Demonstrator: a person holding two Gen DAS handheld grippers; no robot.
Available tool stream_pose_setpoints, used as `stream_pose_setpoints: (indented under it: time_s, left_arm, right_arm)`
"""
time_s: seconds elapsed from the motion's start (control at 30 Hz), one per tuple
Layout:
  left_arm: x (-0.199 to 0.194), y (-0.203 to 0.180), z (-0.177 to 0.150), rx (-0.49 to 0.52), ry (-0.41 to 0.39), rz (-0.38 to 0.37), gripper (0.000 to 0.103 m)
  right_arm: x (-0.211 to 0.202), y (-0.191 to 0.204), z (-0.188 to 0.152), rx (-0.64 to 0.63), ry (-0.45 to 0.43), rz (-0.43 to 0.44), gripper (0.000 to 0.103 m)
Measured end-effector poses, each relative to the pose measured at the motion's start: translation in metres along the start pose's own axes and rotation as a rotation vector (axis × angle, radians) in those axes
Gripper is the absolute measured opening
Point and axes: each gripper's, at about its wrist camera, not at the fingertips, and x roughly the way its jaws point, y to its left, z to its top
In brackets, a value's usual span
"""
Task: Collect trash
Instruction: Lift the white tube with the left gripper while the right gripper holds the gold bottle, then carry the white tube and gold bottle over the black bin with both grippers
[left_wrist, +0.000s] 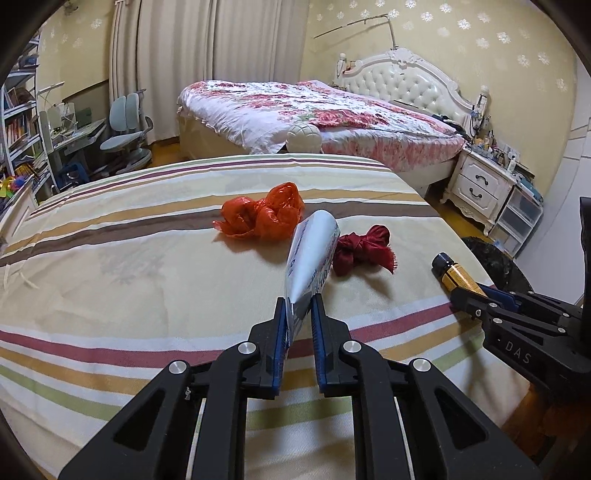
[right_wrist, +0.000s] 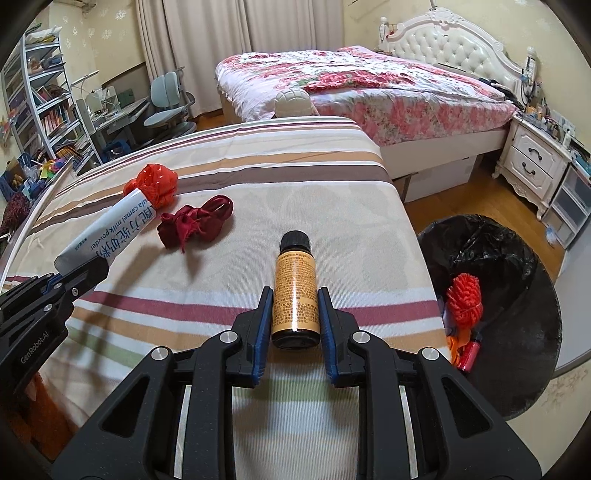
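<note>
My left gripper (left_wrist: 298, 303) is shut on the flat end of a silver milk-powder sachet (left_wrist: 312, 254), which sticks up and forward above the striped cloth (left_wrist: 129, 266). The right wrist view shows the same sachet (right_wrist: 110, 230) at the left, in the left gripper (right_wrist: 79, 271). My right gripper (right_wrist: 295, 295) is shut on a small brown bottle (right_wrist: 294, 291) with an orange label and black cap; the left wrist view has this bottle (left_wrist: 456, 275) at the right. A crumpled orange plastic bag (left_wrist: 264, 214) and a dark red cloth scrap (left_wrist: 360, 251) lie on the cloth ahead.
A bin lined with a black bag (right_wrist: 491, 266) stands on the floor right of the table, with red and orange trash (right_wrist: 463, 299) inside. Beyond are a floral bed (right_wrist: 369, 88), a white nightstand (right_wrist: 532, 162), a desk chair (right_wrist: 170, 107) and shelves (right_wrist: 48, 99).
</note>
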Motion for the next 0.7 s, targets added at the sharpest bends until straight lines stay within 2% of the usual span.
stream_pose_setpoints:
  time_s: [0.47, 0.7]
  left_arm:
    - [-0.02, -0.021, -0.006, 0.016, -0.044, -0.042, 0.014]
    - [-0.023, -0.046, 0.0, 0.039, -0.065, -0.084, 0.014]
  right_arm:
    - [-0.027, -0.013, -0.017, 0.022, -0.039, -0.014, 0.023]
    - [-0.051, -0.046, -0.016, 0.076, -0.09, -0.069, 0.023]
